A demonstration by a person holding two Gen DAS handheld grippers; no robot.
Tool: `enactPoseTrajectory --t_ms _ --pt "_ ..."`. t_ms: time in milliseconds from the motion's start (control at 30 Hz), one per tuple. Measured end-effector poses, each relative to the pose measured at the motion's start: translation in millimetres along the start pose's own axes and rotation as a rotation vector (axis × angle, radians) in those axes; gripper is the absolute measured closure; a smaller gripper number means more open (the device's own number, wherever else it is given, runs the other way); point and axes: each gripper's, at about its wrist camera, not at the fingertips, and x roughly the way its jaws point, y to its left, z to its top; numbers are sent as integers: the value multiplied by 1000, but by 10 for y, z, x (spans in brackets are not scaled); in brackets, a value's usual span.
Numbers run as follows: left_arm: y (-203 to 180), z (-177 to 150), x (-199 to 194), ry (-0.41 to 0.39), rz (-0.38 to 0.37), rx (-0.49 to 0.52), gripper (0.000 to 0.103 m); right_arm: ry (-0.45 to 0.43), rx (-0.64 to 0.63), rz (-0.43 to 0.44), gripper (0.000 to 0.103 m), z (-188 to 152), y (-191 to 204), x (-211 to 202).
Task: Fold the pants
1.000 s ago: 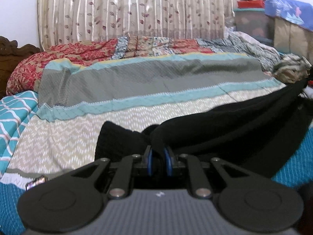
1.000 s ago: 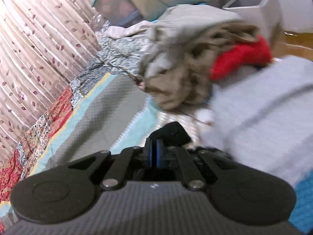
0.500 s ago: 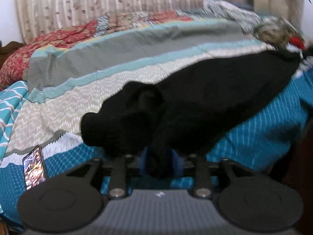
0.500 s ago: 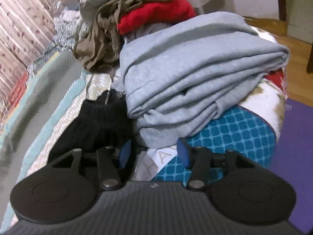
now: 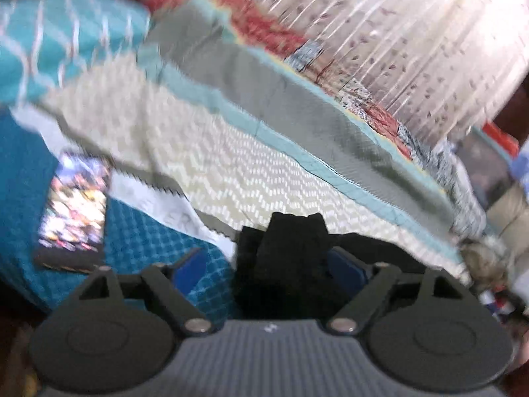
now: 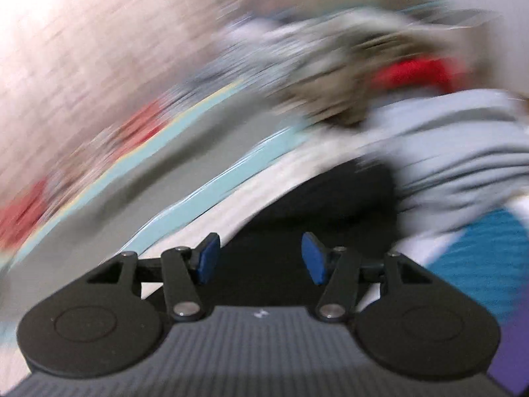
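Note:
The black pants [image 5: 291, 241] lie on the patterned bedspread [image 5: 251, 165], bunched just ahead of my left gripper [image 5: 267, 266]. Its jaws are opening; black cloth sits between the blue pads [image 5: 190, 266], and the left pad stands clear of it. In the blurred right wrist view the other end of the pants [image 6: 324, 205] spreads flat on the bed. My right gripper [image 6: 261, 259] hovers over it, open, with its blue pads [image 6: 314, 259] apart and pressing on nothing.
A phone [image 5: 74, 211] with a lit screen lies on the teal sheet at the left. A folded grey garment [image 6: 463, 145] sits right beside the pants, with a pile of brown and red clothes [image 6: 363, 76] behind it. A curtain [image 5: 396, 33] hangs beyond the bed.
Both grippers were shut on the black pants a second ago and have let go. The pants dropped onto the bed. Both views have swung and rolled, the left one strongly.

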Motion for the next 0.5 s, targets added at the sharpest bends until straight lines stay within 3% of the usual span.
enactPoseTrajectory --t_ms 67,167,233,300,400,500 --pt "83 80 216 71 -27 -59 19 96 -125 162 45 -204 504 102" --pt "58 0 374 145 -21 -60 20 222 -344 418 43 -581 1348 112" --pt "58 -46 373 145 -45 -50 19 295 -501 593 34 -861 1919 36" --pt "36 -55 366 134 -77 -64 21 345 -668 752 17 -1153 2452 -83" --pt "-43 -21 374 114 -105 -60 21 371 -902 935 15 -1570 3108 -246" --pt "-129 40 350 78 -129 -36 21 411 -1114 1059 13 -1953 3592 -235"
